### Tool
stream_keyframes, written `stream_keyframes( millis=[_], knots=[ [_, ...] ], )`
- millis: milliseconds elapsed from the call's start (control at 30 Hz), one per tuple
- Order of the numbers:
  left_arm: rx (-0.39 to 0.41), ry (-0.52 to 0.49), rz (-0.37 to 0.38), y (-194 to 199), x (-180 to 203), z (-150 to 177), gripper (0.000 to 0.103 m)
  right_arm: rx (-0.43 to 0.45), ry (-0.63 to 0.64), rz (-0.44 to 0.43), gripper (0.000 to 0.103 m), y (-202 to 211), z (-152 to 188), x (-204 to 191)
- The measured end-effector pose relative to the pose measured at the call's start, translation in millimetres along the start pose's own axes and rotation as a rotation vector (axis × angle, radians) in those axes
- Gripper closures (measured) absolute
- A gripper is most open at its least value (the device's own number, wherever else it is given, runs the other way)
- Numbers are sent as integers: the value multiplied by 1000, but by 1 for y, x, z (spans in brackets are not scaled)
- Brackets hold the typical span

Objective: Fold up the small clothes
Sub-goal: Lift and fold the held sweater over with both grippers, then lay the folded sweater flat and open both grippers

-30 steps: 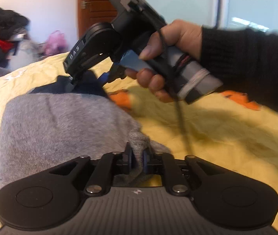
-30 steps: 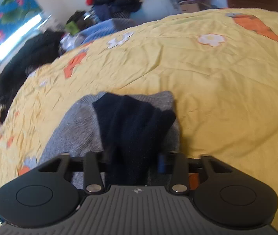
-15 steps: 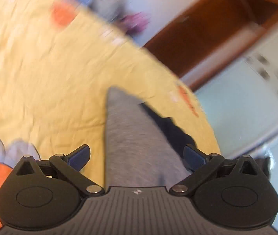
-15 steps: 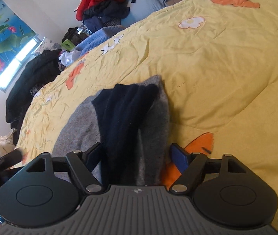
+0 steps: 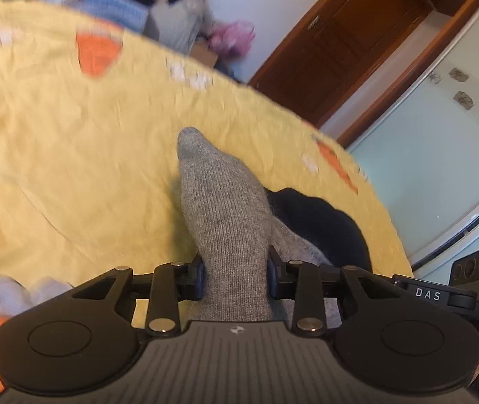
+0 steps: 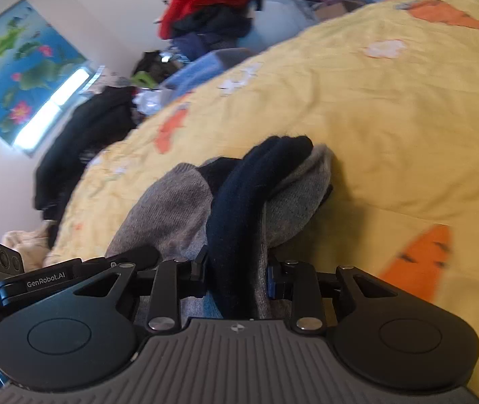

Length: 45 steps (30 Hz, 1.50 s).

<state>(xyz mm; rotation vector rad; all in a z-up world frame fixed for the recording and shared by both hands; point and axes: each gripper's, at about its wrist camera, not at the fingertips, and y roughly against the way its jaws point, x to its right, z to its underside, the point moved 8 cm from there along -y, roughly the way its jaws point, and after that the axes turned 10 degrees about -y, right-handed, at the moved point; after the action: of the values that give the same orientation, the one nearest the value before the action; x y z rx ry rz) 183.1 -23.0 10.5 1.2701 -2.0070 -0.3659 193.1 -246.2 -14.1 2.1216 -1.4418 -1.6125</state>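
While the left claw (image 5: 235, 277) pinches a grey knit (image 5: 222, 208) between nearly closed jaws, the cloth runs straight forward from the grip and ends in a rounded tip over the yellow quilt (image 5: 71, 155). A dark navy piece (image 5: 320, 222) lies just right of the grey fold, partly under it, near the quilt's right edge. The right claw's body, marked DAS, shows at the lower right corner of that view, close beside the left one.

From the right wrist, the right claw (image 6: 237, 274) is closed to a narrow gap on a bunched strip of navy and grey cloth (image 6: 239, 215) that rises between its fingers. The navy strip arches forward over the grey bundle, its end touching the grey fold's far end, and the bundle rests on the quilt near the middle. More grey knit lies to the left of the navy strip, beside the left claw's casing at the lower left.

A heap of clothes (image 6: 205, 10) sits beyond the quilt's far edge, and a wooden door (image 5: 350, 43) stands past its right edge.
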Motion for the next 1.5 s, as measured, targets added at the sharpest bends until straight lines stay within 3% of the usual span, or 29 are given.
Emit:
stream_keyframes(
  millis=[100,200,300,367,467,567,633,667,700,733,800,967,1067,1133,1167,1267,1333,1367,1400,1433,1500],
  knots=[
    [28,-24,-69,24,-25,-20,70,-11,13,-68,67,-18,-1,-30],
    [-26,-17,-144,20,-59,-17,67,-55,-12,-103,66,-50,1,-45],
    [-101,11,-197,12,-89,8,56,-102,-32,-43,53,-82,9,-39],
    [-60,40,-163,27,-90,18,48,-99,-65,-36,40,-81,15,-33],
    [-27,11,-91,59,-77,39,21,-106,-73,-80,29,-56,30,-30],
    [-67,25,5,69,-67,65,21,-135,-85,-91,28,-33,51,-21],
    [-114,66,50,65,-64,81,23,-176,-95,-94,28,-28,70,-15],
    [-126,73,54,63,-62,87,30,-181,-92,-115,30,-25,78,-16],
    [-126,64,36,61,-61,89,51,-192,-91,-131,36,-24,86,-18],
    [-132,52,10,59,-61,89,64,-201,-96,-127,43,-27,90,-21],
    [-149,89,18,60,-64,86,88,-231,-83,-93,78,-35,97,-26],
    [-119,8,38,102,-48,79,91,-231,1,-162,79,-11,106,-48],
    [-166,-39,19,105,-43,100,91,-246,22,-155,79,1,114,-41],
    [-196,-79,-19,100,-44,111,87,-264,17,-114,72,-3,120,-31],
    [-195,-92,-42,101,-46,110,85,-267,2,-87,64,-4,122,-27],
    [-115,-116,-83,124,-46,84,81,-213,21,-97,45,12,112,-34],
    [-6,-200,-155,140,-35,56,60,-80,46,-68,44,27,88,-38],
    [47,-247,-185,142,-27,44,31,-17,53,-56,44,32,73,-42],
    [104,-293,-209,141,-16,34,9,31,51,-58,44,32,60,-49],
    [143,-332,-214,134,-6,28,7,61,38,-72,44,27,48,-57],
    [116,-391,-222,99,7,26,7,70,7,-115,43,6,30,-74]
  ],
)
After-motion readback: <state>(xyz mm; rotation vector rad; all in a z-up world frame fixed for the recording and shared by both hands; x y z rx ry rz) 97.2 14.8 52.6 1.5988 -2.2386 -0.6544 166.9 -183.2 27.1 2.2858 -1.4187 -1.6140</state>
